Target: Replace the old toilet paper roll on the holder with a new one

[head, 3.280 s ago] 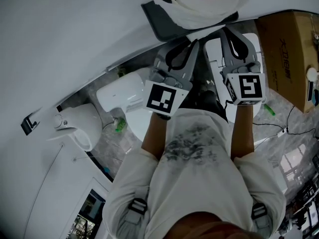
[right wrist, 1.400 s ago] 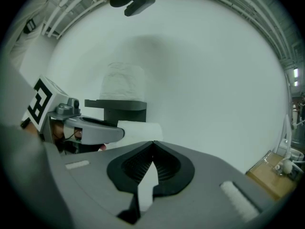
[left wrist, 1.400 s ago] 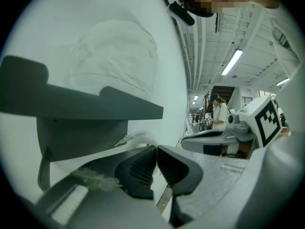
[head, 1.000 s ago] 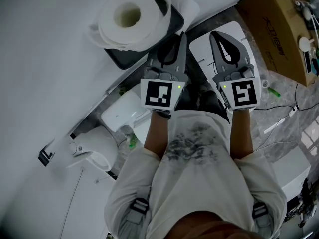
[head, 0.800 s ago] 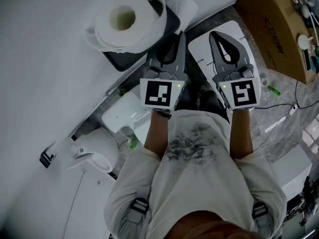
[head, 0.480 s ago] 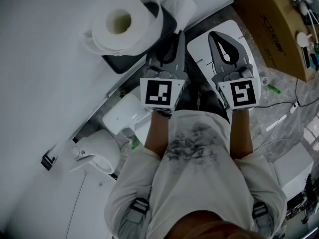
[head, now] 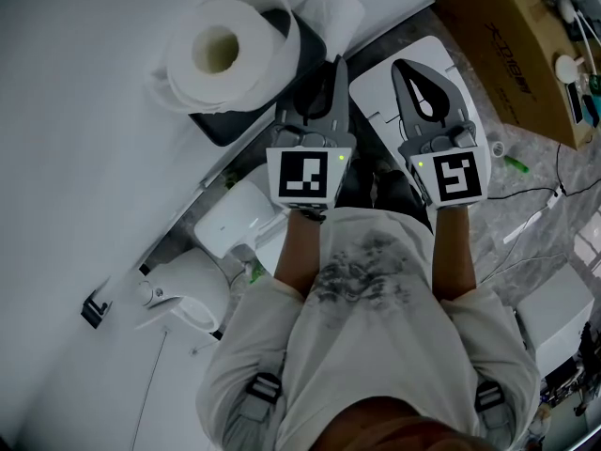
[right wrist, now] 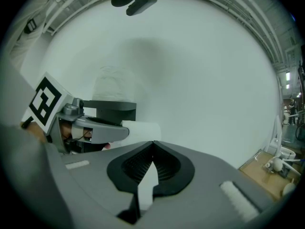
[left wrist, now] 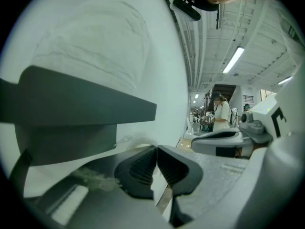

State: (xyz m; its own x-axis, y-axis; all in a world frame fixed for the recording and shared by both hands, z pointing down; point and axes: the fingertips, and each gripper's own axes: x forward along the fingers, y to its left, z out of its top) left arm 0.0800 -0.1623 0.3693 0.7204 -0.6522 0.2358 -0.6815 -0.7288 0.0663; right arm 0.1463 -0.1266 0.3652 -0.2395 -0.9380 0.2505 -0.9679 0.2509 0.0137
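A large white toilet paper roll (head: 225, 50) stands on end on top of the dark wall holder (head: 221, 120). In the left gripper view the same roll (left wrist: 90, 46) sits on the holder's shelf (left wrist: 71, 109). A smaller white roll (head: 333, 12) sits at the holder's right end. My left gripper (head: 332, 66) is shut, its tips (left wrist: 156, 149) just short of that small roll; no paper shows between the pads. My right gripper (head: 411, 66) is shut and empty beside it, facing the white wall (right wrist: 153, 144). From the right gripper view the small roll (right wrist: 143, 128) lies past the left gripper's tip.
Below the holder are a white toilet (head: 178, 285) and a white tank (head: 239, 219). A white flat panel (head: 455, 73) lies on the marble floor under the right gripper. A cardboard box (head: 526, 36) stands to the right, with cables (head: 526, 224) and a green item (head: 512, 165) nearby.
The holder and rolls have drifted slightly left in the head view as the head turned. Both grippers stay shut in the same place.
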